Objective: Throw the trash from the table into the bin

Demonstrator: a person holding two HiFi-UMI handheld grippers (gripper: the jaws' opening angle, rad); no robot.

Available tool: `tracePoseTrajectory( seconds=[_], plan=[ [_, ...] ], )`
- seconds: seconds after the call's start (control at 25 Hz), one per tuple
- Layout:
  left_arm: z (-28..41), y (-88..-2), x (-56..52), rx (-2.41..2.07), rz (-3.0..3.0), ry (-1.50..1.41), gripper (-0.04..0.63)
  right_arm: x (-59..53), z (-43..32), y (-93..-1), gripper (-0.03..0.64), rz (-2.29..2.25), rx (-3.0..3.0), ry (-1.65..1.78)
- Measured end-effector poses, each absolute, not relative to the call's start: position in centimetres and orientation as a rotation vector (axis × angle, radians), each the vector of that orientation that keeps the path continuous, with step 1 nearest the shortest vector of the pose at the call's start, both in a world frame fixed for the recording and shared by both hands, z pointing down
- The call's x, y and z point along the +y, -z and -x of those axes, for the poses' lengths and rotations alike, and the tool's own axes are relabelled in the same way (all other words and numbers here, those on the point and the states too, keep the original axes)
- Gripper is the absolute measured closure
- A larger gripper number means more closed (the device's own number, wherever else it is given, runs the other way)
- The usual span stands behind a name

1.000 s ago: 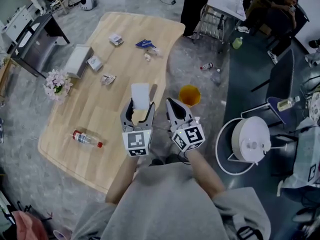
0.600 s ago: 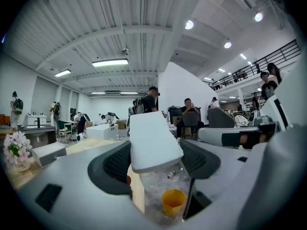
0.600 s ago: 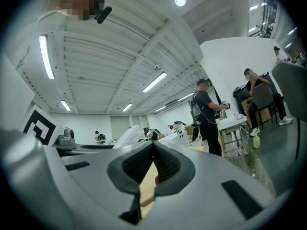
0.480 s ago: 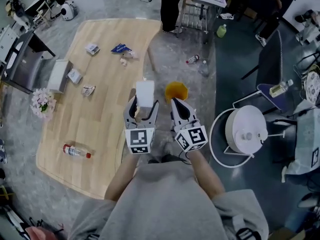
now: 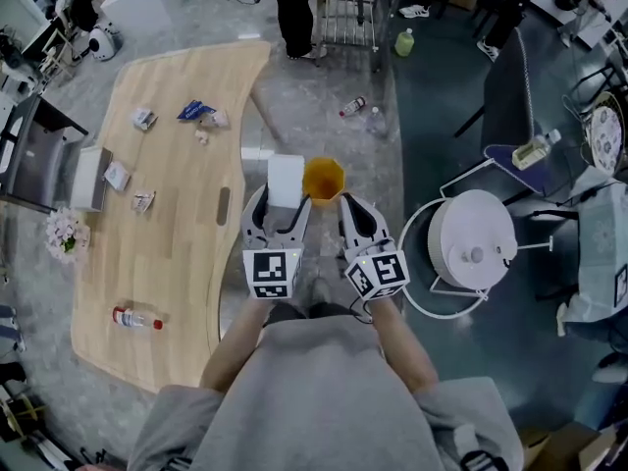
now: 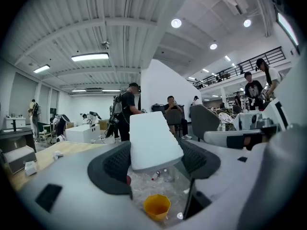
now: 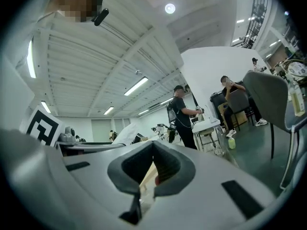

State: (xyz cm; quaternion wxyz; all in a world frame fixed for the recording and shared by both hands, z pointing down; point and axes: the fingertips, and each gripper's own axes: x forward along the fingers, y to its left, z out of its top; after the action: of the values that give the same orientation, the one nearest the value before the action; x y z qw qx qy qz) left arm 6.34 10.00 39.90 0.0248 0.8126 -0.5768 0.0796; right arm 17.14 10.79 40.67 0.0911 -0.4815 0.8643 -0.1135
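Head view: both of the person's forearms reach straight forward, side by side, from a grey sweater (image 5: 324, 391). Each hand carries a gripper with its marker cube facing up. The left gripper (image 5: 280, 207) is clamped on a white box (image 5: 286, 179). The box stands up out of the jaws just left of the orange bin (image 5: 323, 179), and its edge meets the bin's rim from this angle. The right gripper (image 5: 357, 209) is on the near side of the bin, slightly to its right, with its jaws drawn together. The wooden table (image 5: 167, 253) lies left of the bin across a strip of floor. On the table, well away from the bin, are a blue wrapper (image 5: 196, 111), a few small packets (image 5: 143, 201) and a plastic bottle (image 5: 136, 319). A second bottle (image 5: 352, 107) lies on the floor beyond the bin.

Left gripper view: the two dark pads (image 6: 115, 163) press the lower sides of the white box (image 6: 151, 133), which leans slightly. The bin (image 6: 157, 207) stands open-mouthed on the floor, seen below the box between the jaws.

Right gripper view: the tips of the right gripper (image 7: 153, 145) meet, and nothing is held between them. Through the gap behind the tips a sliver of the table's edge (image 7: 146, 174) shows. The bin cannot be seen in this view.
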Motion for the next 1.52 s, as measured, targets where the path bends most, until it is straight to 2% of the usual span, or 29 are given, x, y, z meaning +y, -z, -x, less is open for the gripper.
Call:
tracePoseTrajectory(
  seconds=[0.32, 1.0, 1.52],
  plan=[
    [-7.9, -41.2, 7.8, -1.745, -2.515, -0.308, 0.267, 9.0, -20.0, -42.2, 0.612, 1.498, 2.504, 0.411],
    [-6.1, -47.9, -3.4, -1.469, -2.575, -0.358, 0.267, -1.0, -17.7, -47.0, 0.612, 1.762, 2.439, 0.516],
    [-10.1, -57.5, -9.1, -1.398, -2.472, -0.451, 0.267, -5.8, -22.3, -54.3, 0.611, 1.827, 2.424, 0.660]
  ],
)
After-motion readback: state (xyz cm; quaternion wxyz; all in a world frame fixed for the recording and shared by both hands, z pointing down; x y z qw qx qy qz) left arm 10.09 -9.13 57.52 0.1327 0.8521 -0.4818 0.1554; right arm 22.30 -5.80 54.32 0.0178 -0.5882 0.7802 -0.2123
